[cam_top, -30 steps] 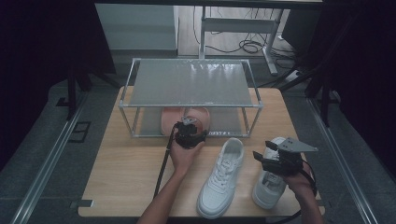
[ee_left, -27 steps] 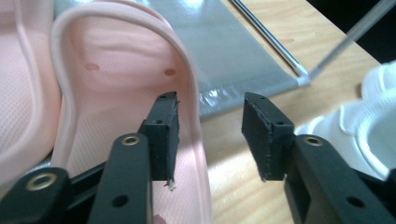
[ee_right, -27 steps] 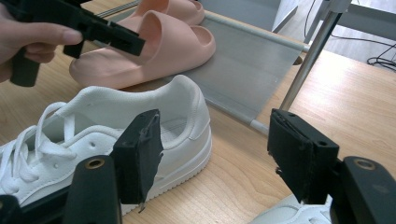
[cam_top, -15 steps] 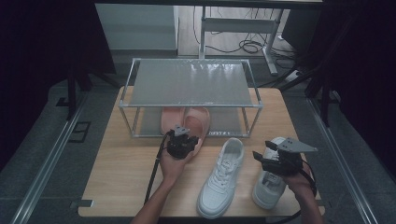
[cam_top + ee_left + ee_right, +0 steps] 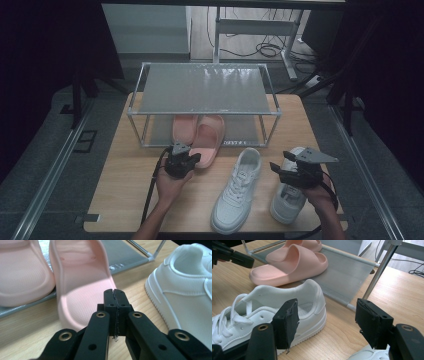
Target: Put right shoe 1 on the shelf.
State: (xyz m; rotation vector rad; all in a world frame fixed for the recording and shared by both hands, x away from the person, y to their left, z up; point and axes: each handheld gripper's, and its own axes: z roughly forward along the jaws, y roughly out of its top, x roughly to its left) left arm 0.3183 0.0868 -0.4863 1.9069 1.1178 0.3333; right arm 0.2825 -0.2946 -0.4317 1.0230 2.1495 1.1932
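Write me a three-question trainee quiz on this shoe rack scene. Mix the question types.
1. True or false: the left gripper has its jaws pressed together with nothing between them.
2. Which slipper sticks out of the rack onto the table: A) left pink slipper, B) right pink slipper?
3. How many white sneakers lie on the table?

Key: 1 true. 2 B. 3 two: one in the middle, one under the right gripper.
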